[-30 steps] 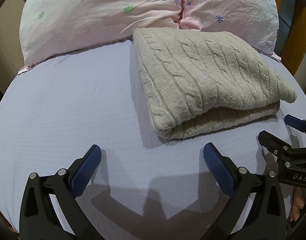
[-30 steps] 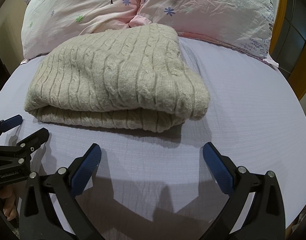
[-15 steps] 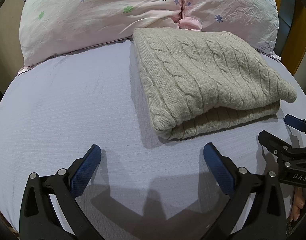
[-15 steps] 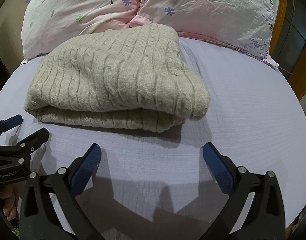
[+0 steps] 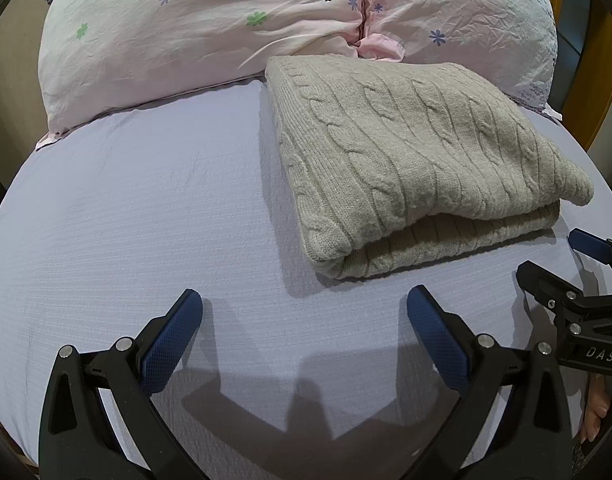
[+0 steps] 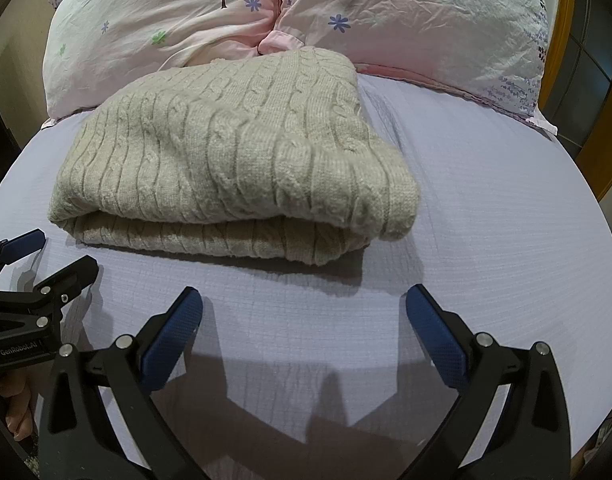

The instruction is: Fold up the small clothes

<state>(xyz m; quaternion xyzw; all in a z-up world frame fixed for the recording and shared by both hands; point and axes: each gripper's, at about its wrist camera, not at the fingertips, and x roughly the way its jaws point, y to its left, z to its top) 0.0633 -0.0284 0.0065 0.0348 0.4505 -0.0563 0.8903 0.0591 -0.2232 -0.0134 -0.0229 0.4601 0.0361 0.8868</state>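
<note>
A beige cable-knit sweater (image 5: 417,160) lies folded in a thick rectangle on the lilac bed sheet (image 5: 146,208), its far edge against the pillows. It also shows in the right wrist view (image 6: 234,160). My left gripper (image 5: 304,332) is open and empty, just short of the sweater's near left corner. My right gripper (image 6: 304,332) is open and empty, in front of the sweater's near right corner. Each gripper appears at the edge of the other's view: the right gripper (image 5: 553,260) and the left gripper (image 6: 62,256).
Two pink flowered pillows (image 5: 210,28) (image 6: 417,20) lie across the head of the bed behind the sweater. A wooden bed frame (image 5: 601,80) rises at the right. Bare sheet lies left of the sweater and also to its right (image 6: 485,208).
</note>
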